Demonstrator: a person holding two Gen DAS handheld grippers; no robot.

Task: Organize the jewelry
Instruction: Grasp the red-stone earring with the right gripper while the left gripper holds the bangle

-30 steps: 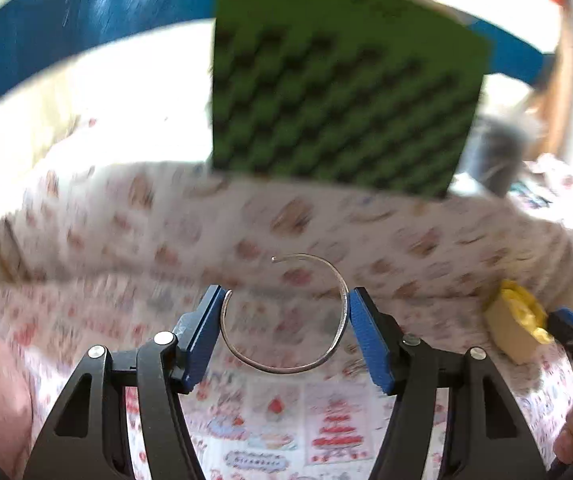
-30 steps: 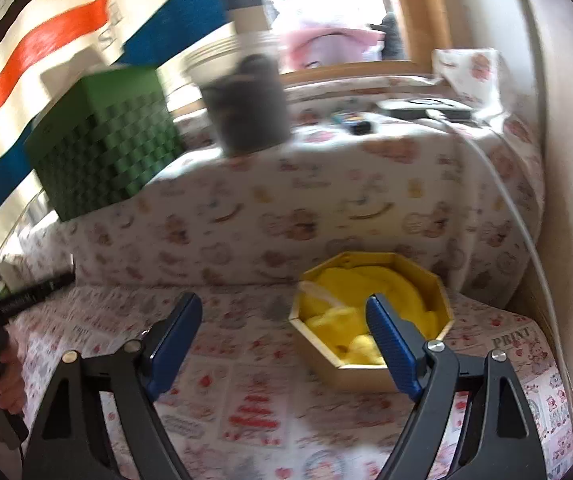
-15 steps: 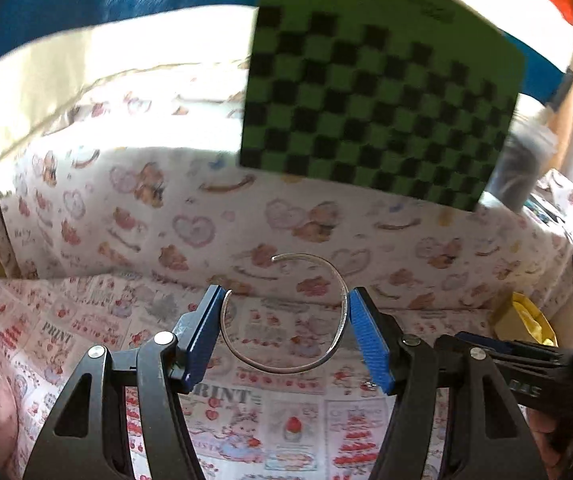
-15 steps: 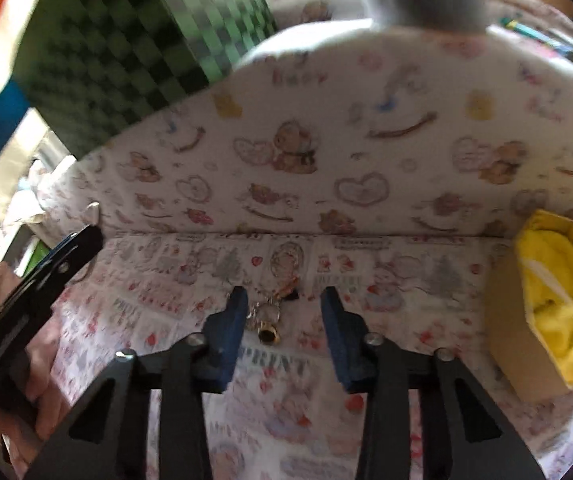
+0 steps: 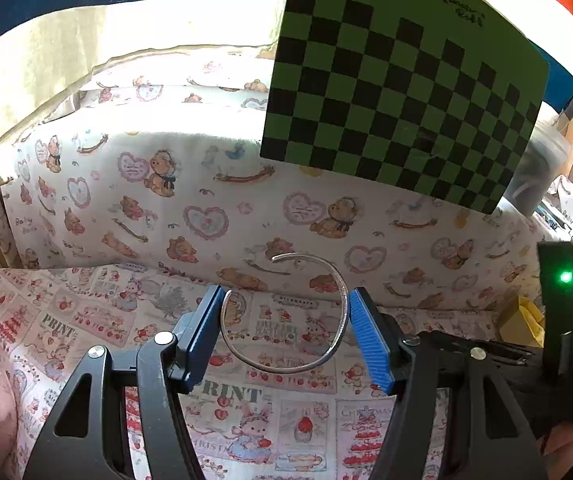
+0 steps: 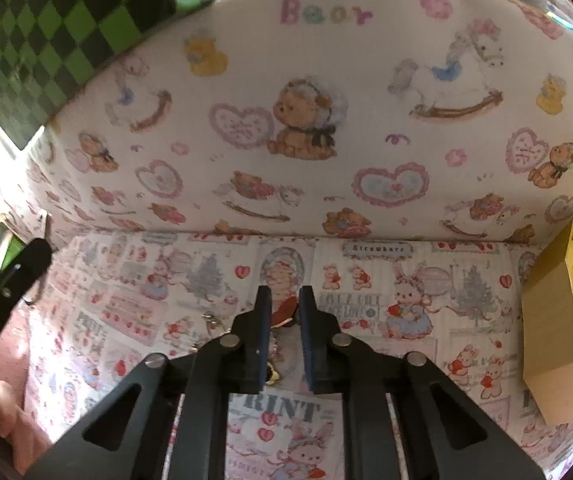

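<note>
My left gripper (image 5: 284, 334) is shut on a thin silver open bangle (image 5: 286, 366), held between its blue pads above the printed cloth. My right gripper (image 6: 284, 320) is low over the cloth with its jaws nearly closed around a small charm piece (image 6: 282, 314) with a red part and a gold bit; whether the pads touch it I cannot tell. The yellow-lined cardboard jewelry box (image 6: 558, 340) stands at the right; it also shows in the left wrist view (image 5: 520, 322). The right gripper's body shows at the right of the left wrist view (image 5: 526, 360).
A cloth-covered raised ledge (image 5: 246, 200) runs behind the work area. A green and black checkered box (image 5: 406, 92) stands on it, with a dark cup (image 5: 534, 168) to its right. The left gripper's tip shows at the left of the right wrist view (image 6: 10, 280).
My right gripper has moved left from the yellow box, dropped to the cloth and narrowed its jaws around the charm piece. My left gripper still holds the bangle and has shifted slightly.
</note>
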